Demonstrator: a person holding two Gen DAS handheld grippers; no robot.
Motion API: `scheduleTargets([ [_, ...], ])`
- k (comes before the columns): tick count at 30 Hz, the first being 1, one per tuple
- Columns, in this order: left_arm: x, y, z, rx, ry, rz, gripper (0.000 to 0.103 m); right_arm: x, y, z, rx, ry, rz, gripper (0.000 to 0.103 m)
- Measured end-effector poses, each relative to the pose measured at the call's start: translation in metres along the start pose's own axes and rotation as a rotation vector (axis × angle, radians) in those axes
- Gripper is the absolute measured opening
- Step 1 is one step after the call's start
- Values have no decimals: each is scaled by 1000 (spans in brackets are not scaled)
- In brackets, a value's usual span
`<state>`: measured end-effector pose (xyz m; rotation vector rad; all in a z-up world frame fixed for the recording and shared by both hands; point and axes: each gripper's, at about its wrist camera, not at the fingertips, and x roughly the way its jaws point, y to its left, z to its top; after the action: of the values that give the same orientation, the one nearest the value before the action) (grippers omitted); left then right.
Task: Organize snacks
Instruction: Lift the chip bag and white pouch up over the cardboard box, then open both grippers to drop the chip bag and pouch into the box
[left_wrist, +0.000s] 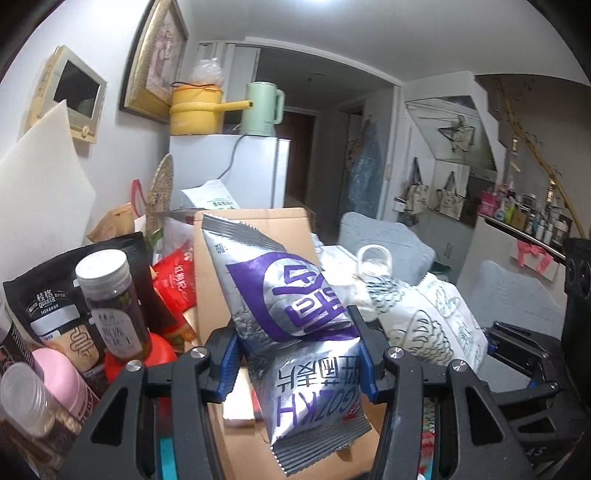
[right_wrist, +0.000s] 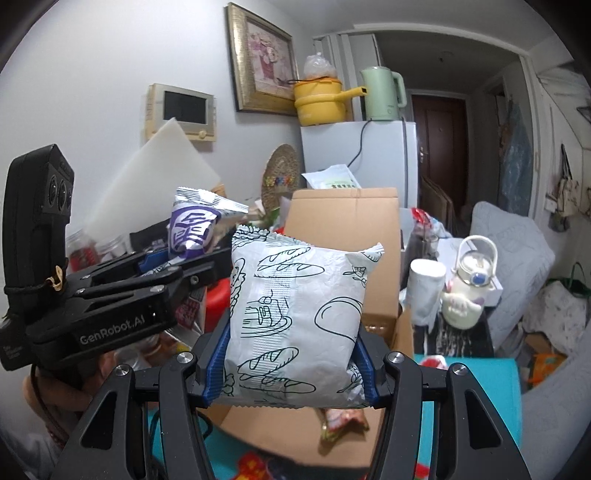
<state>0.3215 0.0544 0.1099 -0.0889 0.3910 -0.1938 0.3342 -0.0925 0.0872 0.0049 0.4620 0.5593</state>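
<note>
My left gripper (left_wrist: 297, 354) is shut on a silver and purple snack bag (left_wrist: 284, 295) and holds it upright above an open cardboard box (left_wrist: 258, 229). My right gripper (right_wrist: 290, 363) is shut on a white snack bag printed with bread drawings (right_wrist: 295, 306), also held over the box (right_wrist: 343, 218). In the right wrist view the left gripper (right_wrist: 181, 266) with its purple bag (right_wrist: 194, 227) is to the left, close beside the white bag. The white bag also shows in the left wrist view (left_wrist: 436, 317) at the right.
Jars and packets crowd the left: a dark-filled jar (left_wrist: 110, 299), a Quaker pouch (left_wrist: 51, 314), a red packet (left_wrist: 175, 280). A white fridge (right_wrist: 358, 158) with a yellow pot (right_wrist: 319, 99) and green kettle (right_wrist: 382, 94) stands behind. A white kettle-shaped bottle (right_wrist: 469, 284) and cup (right_wrist: 424, 291) are right.
</note>
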Motion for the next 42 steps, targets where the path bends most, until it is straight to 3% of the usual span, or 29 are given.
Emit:
scheduleTargets([
  [13, 73, 25, -11, 1, 107, 95, 51, 71, -37, -4, 55, 70, -26, 57],
  [23, 118, 24, -29, 18, 212, 137, 51, 110, -59, -17, 81, 174, -48, 57],
  [35, 156, 15, -53, 66, 340, 192, 51, 146, -70, -38, 116, 304, -64, 57],
  [42, 171, 26, -61, 44, 414, 225, 51, 166, -69, -50, 122, 376, -79, 57],
])
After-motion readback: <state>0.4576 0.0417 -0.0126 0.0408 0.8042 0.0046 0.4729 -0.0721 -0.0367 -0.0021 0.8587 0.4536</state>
